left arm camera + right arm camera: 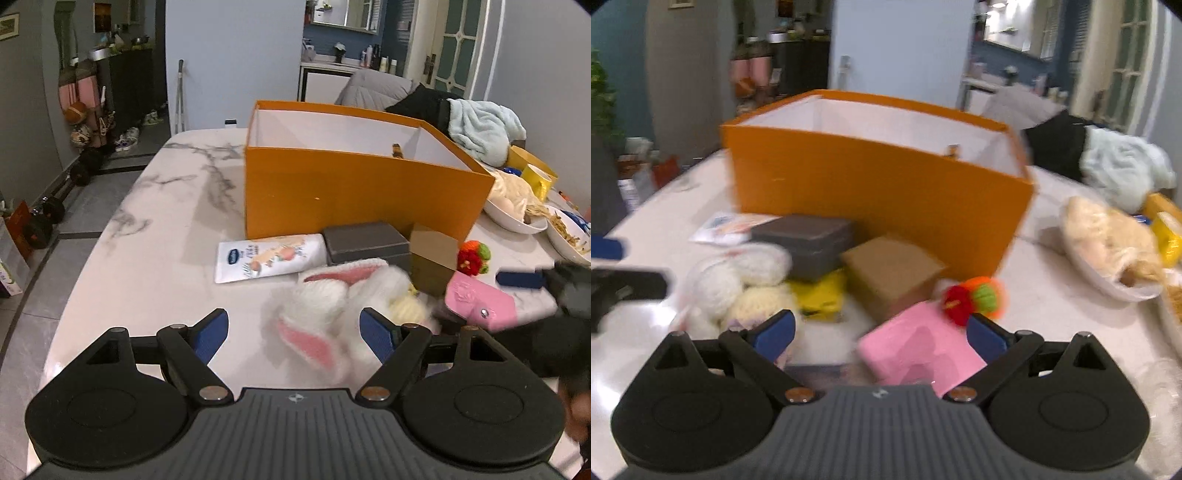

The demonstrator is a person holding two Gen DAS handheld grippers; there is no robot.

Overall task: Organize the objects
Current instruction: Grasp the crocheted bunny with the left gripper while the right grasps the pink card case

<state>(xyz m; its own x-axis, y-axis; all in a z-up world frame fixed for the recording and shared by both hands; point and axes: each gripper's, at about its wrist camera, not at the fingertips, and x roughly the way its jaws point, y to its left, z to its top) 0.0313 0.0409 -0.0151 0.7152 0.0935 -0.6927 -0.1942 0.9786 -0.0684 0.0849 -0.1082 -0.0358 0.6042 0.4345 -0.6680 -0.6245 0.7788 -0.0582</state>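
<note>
An open orange box [362,192] [879,192] stands on the marble table [147,236]. In front of it lie a white printed pouch [269,256], a grey box [365,243], a brown cardboard box [432,258], a knitted red-and-orange toy [474,256] and a pink pouch [480,302]. My left gripper [293,334] is open low over a white plush bunny [332,306], whose pink ear lies between the pads. My right gripper [881,336] is open with the pink pouch [919,350] between its fingers, the pads not pressing it. A yellow item [820,295] sits beside the brown box [890,273].
White bowls of food [517,218] [1108,251] and a yellow mug [537,181] crowd the table's right side. Clothes [480,125] are heaped on a chair behind. The table's left edge drops to a tiled floor with dumbbells [44,221].
</note>
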